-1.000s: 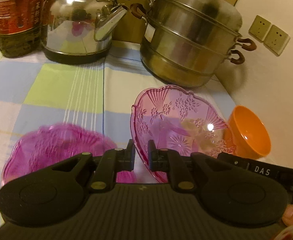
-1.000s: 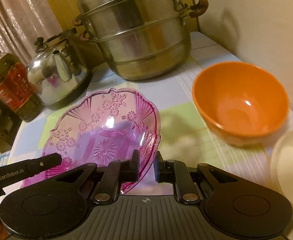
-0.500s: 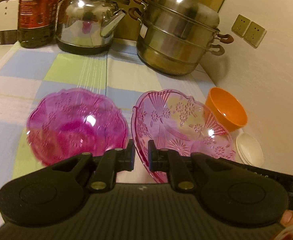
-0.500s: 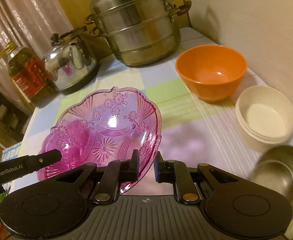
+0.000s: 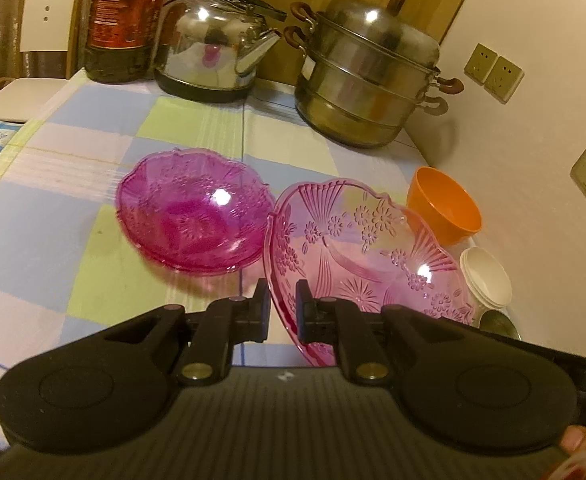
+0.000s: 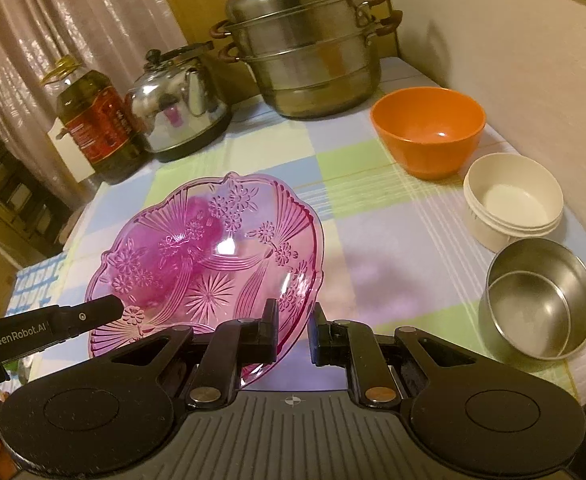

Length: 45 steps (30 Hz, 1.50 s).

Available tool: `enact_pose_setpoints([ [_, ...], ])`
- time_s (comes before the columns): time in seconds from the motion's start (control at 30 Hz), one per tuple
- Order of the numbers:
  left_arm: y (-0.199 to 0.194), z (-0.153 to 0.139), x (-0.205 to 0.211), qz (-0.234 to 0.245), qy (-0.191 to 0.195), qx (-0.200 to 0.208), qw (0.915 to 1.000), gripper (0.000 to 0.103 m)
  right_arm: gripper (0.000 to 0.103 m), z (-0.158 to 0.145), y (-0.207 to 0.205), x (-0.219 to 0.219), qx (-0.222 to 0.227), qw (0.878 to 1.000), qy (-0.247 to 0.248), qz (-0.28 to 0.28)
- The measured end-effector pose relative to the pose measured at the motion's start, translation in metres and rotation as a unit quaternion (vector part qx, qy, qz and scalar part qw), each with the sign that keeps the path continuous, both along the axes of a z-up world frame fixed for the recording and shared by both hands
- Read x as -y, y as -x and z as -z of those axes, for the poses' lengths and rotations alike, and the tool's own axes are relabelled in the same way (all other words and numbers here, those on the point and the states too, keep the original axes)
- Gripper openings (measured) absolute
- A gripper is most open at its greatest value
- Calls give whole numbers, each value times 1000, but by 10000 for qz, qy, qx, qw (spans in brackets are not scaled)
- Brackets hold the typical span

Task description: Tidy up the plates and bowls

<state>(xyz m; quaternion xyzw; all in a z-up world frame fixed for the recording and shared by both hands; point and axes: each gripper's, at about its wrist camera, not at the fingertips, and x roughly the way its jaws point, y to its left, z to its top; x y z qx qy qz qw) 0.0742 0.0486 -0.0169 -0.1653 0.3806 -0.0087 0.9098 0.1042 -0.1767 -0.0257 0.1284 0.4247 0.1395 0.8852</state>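
Note:
A pale pink cut-glass dish (image 5: 357, 248) (image 6: 213, 264) hangs tilted above the checked tablecloth, held between both grippers. My left gripper (image 5: 283, 304) is shut on its left rim and my right gripper (image 6: 294, 322) is shut on its right rim. The left gripper's finger (image 6: 73, 320) shows at the dish's far side in the right wrist view. A darker magenta glass dish (image 5: 193, 216) rests on the cloth just left of the held one. Along the wall stand an orange bowl (image 6: 429, 128), a white bowl (image 6: 513, 200) and a steel bowl (image 6: 541, 300).
At the back stand a steel steamer pot (image 5: 369, 80), a shiny kettle (image 5: 213, 56) and an oil bottle (image 5: 121, 20). The wall (image 5: 533, 160) with sockets bounds the table on the right. The tablecloth (image 6: 393, 248) lies bare between the held dish and the bowls.
Both grippers have drawn back and slightly up with the pink dish. The pots now look farther off, and the magenta dish, white bowl and steel bowl have come fully into view.

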Motion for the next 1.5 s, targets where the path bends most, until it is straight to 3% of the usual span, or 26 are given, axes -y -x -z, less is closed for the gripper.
enact_pose_setpoints([
  [0.73,32,-9,-49,-577,42,26,9983,11,14,-8,4,-53,104,9981,34,-598],
  [1.5,8,2,-83,-891,70,-59,9960,11,14,6,-28,-89,50,9958,68,-911],
])
